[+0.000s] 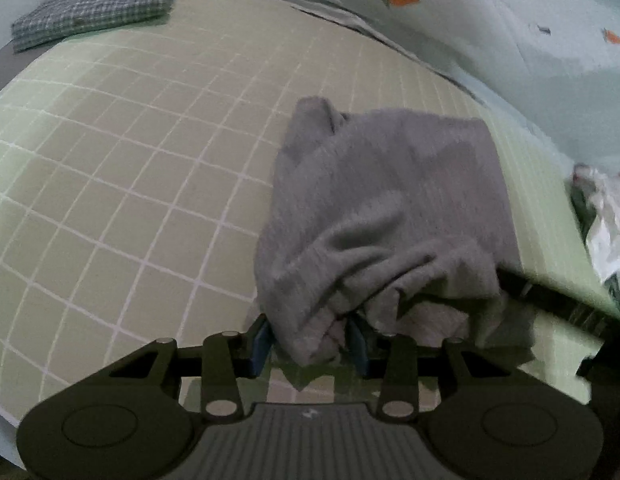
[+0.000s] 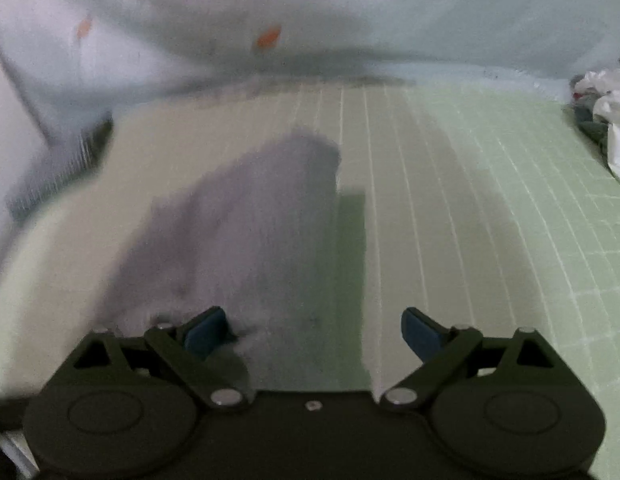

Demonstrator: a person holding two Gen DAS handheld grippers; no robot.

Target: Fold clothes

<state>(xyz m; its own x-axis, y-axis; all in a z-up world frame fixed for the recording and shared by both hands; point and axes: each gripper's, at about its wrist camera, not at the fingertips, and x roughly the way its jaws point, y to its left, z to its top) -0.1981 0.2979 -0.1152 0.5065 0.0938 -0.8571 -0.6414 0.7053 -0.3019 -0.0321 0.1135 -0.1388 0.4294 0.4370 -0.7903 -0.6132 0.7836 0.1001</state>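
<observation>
Under me spreads a green grid-lined mat (image 1: 130, 152), with a pale carrot-print quilt (image 1: 510, 40) bunched along its far edge. A folded plaid shirt (image 1: 94, 4) sits at the mat's far left corner, and a crumpled white garment (image 1: 606, 220) lies at the right edge. The grey fleece garment (image 1: 382, 200) lies on the mat, one bunched end lifted. My left gripper (image 1: 310, 340) has its jaws narrowed, clamping that bunched end. My right gripper (image 2: 314, 330), blurred, has its jaws wide, holding nothing, the fleece reaching its left finger.
</observation>
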